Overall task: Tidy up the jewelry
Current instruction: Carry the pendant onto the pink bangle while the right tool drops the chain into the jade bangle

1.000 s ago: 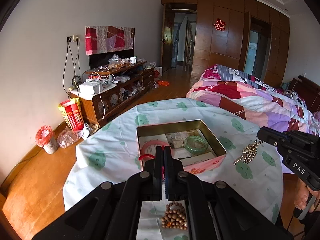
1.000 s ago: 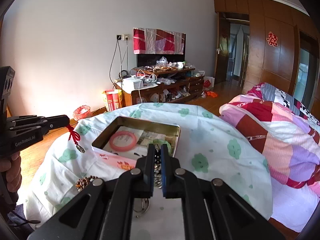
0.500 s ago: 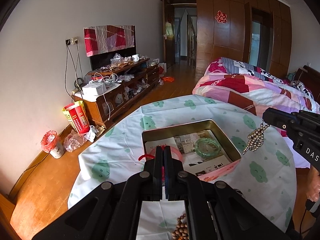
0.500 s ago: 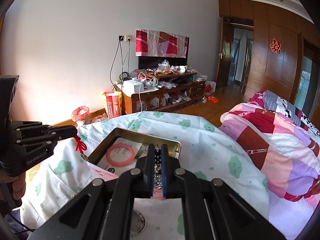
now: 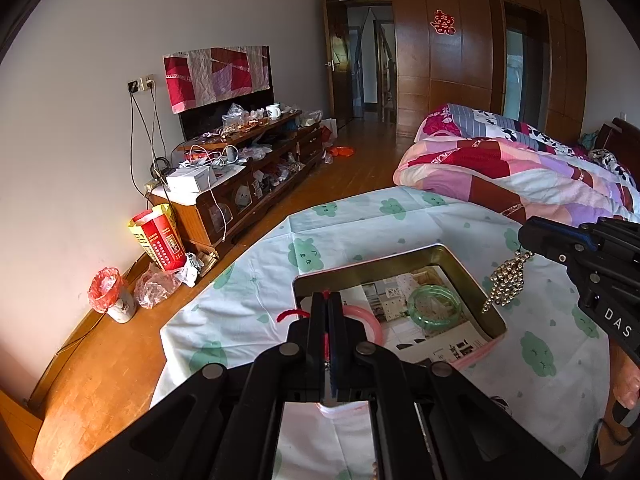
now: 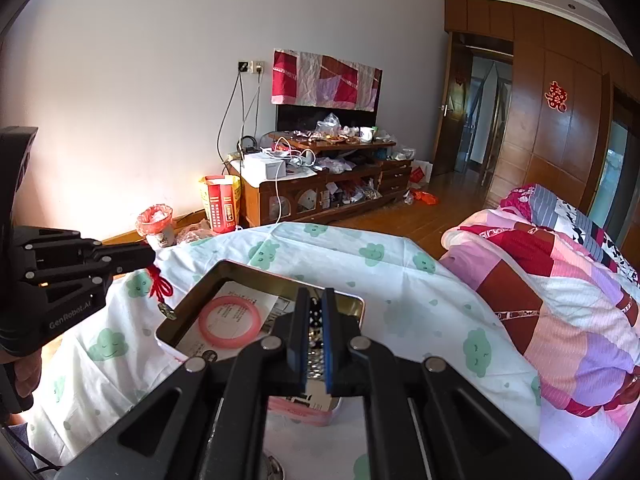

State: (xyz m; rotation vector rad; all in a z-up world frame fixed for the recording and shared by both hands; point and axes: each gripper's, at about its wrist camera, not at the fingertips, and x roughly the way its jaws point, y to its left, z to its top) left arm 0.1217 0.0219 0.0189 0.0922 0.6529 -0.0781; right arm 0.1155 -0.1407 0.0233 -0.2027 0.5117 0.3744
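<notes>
Now both grippers hold jewelry over an open tin on a covered table.

From the left wrist, the left gripper (image 5: pixel 329 304) has its jaws pressed together on a red cord charm (image 5: pixel 294 313), of which only a loop shows here; the tin (image 5: pixel 394 260) lies just ahead with a pink bangle (image 5: pixel 370 322) and a green bangle (image 5: pixel 434 306) inside on printed paper, and the right gripper (image 5: pixel 526 236) dangles a metal bead chain (image 5: pixel 506 282) over the tin's right rim. From the right wrist, the right gripper (image 6: pixel 316 304) pinches the bead chain between its jaws, the green bangle is hidden, and the whole charm hangs from the left gripper (image 6: pixel 150 258) beside the tin's left corner. A white cloth with green prints (image 6: pixel 372 276) covers the table; behind are a cluttered wooden cabinet (image 6: pixel 320 196), a bed with patchwork quilt (image 6: pixel 560 264) and a wood floor.
</notes>
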